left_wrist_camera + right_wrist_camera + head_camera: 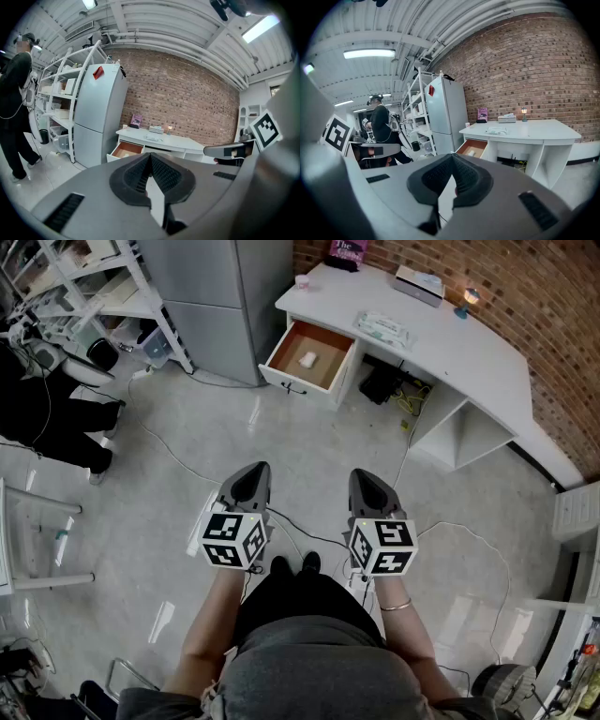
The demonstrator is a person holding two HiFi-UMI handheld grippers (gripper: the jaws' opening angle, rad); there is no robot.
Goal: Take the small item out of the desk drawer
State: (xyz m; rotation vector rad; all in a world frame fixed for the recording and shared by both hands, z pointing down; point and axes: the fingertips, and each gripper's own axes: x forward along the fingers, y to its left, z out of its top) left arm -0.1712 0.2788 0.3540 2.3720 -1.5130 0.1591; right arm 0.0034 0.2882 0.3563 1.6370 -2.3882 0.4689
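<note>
The white desk [487, 352] stands along the brick wall, well ahead of me. Its left drawer [323, 381] is pulled out, brown inside, with a small white item [307, 359] lying in it. The drawer also shows in the left gripper view [125, 149] and the right gripper view [473, 148]. My left gripper [253, 472] and right gripper [366, 478] hang side by side above the floor, far short of the desk. Both are shut with nothing between the jaws.
A grey fridge [220, 296] stands left of the desk, beside white shelving [94, 287]. A person in black [47, 418] stands at the left. Cables [281, 521] trail across the floor. On the desk lie a book [347, 253], a tissue box [418, 282] and a small lamp [467, 300].
</note>
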